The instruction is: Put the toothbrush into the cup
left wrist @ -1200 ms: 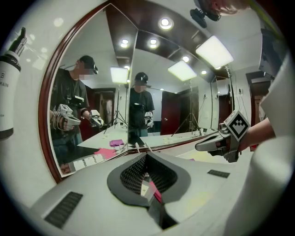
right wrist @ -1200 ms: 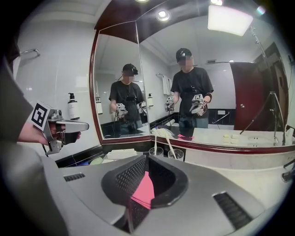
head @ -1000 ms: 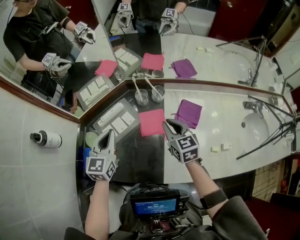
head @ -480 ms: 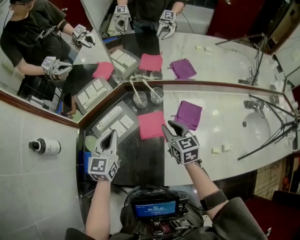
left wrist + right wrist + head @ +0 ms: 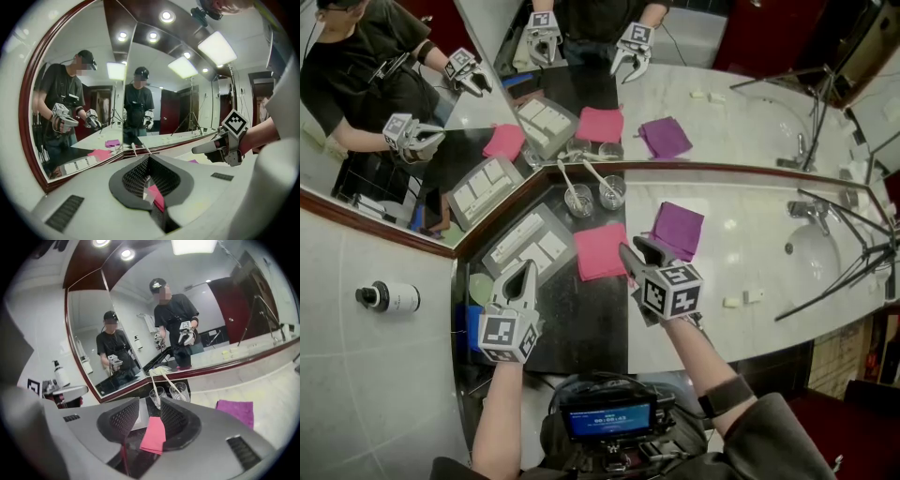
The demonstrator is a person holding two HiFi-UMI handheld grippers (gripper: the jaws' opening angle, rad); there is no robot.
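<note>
Left gripper [image 5: 524, 272]: pressed together, pinching nothing; held over the left part of the dark counter strip [image 5: 581, 323], near its front edge.

Right gripper [image 5: 637, 251]: spread wide, jaws just been opening, nothing between them; poised at the near edge of the pink cloth [image 5: 600, 250], where the dark strip meets the pale marble.

Left cup [image 5: 578, 200] and right cup [image 5: 612, 193]: clear glasses, side by side at the counter's back edge, in the corner where the two mirrors meet.

Left toothbrush [image 5: 568, 180] and right toothbrush [image 5: 597, 175]: one standing in each cup, handles leaning up and left against the rims.

Purple cloth [image 5: 678, 228]: on the marble, just right of the pink cloth.

Tray [image 5: 528, 246]: left of the pink cloth, holding white pieces too small to name.

Progress: judged done or nearly so, both cups already filled.

Step in hand: probably a reach by the spread right gripper toward a handle, though not certain from here.

Doing it well: approach over the pink cloth, stay spread until the handle sits between the pads, close high on the handle away from the glass rim, lift straight to avoid tipping either cup.
</note>
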